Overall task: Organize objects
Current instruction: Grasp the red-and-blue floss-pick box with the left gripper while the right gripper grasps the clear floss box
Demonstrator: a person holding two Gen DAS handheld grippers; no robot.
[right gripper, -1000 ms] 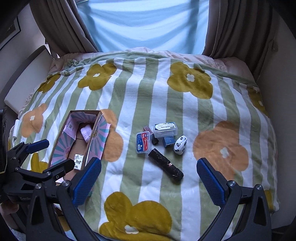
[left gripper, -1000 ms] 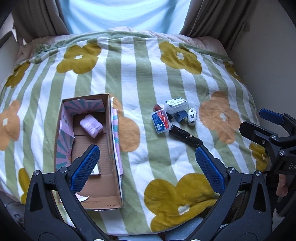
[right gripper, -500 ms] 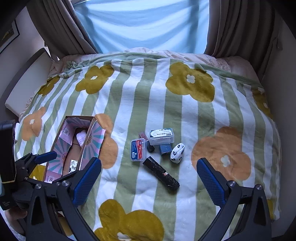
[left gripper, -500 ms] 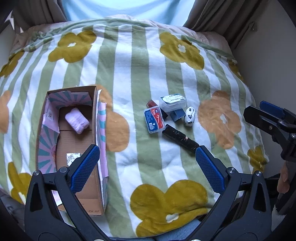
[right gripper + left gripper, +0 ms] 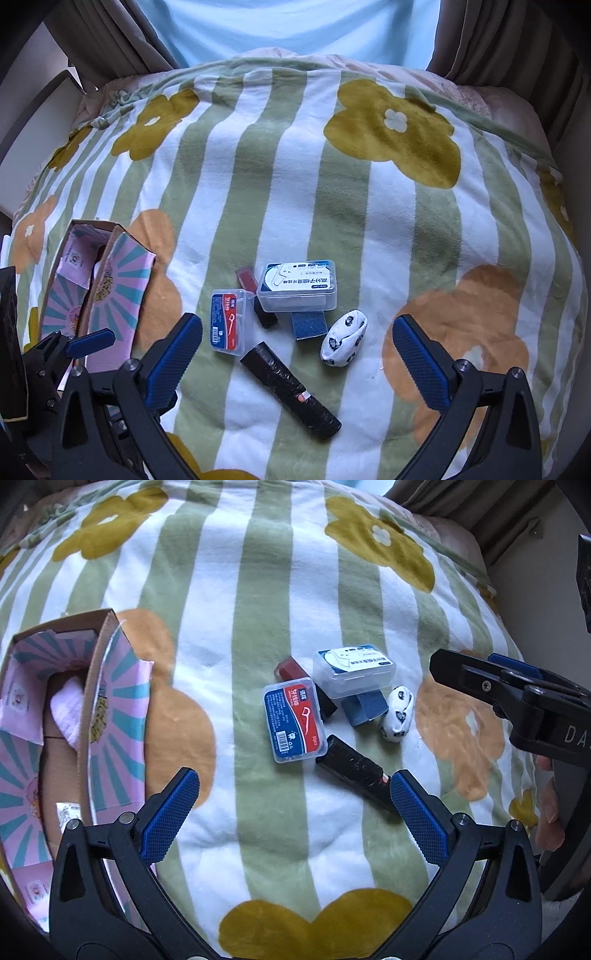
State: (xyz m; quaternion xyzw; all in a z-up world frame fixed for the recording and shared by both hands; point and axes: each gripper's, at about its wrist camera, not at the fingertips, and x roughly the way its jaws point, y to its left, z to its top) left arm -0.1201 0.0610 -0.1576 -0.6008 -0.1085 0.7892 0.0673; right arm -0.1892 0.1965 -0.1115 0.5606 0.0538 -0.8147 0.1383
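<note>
Covering everything: striped flower blanket [image 5: 369, 206] on the bed. Cardboard box [image 5: 99, 716] sits far left, pink roll [image 5: 66, 712] already inside. Loose cluster lies mid-blanket: clear floss case [image 5: 297, 286], red-label pick case [image 5: 294, 720], black tube [image 5: 291, 387], blue block [image 5: 308, 324], spotted pouch [image 5: 343, 343], dark red stick [image 5: 246, 277]. Left gripper [image 5: 288, 808] and right gripper [image 5: 295, 354] both released, jaws wide, nothing held. Black tube lies diagonal, long axis running near-right to far-left, directly between right jaws, touching left gripper's right pad; right looks better centred for grabbing.
</note>
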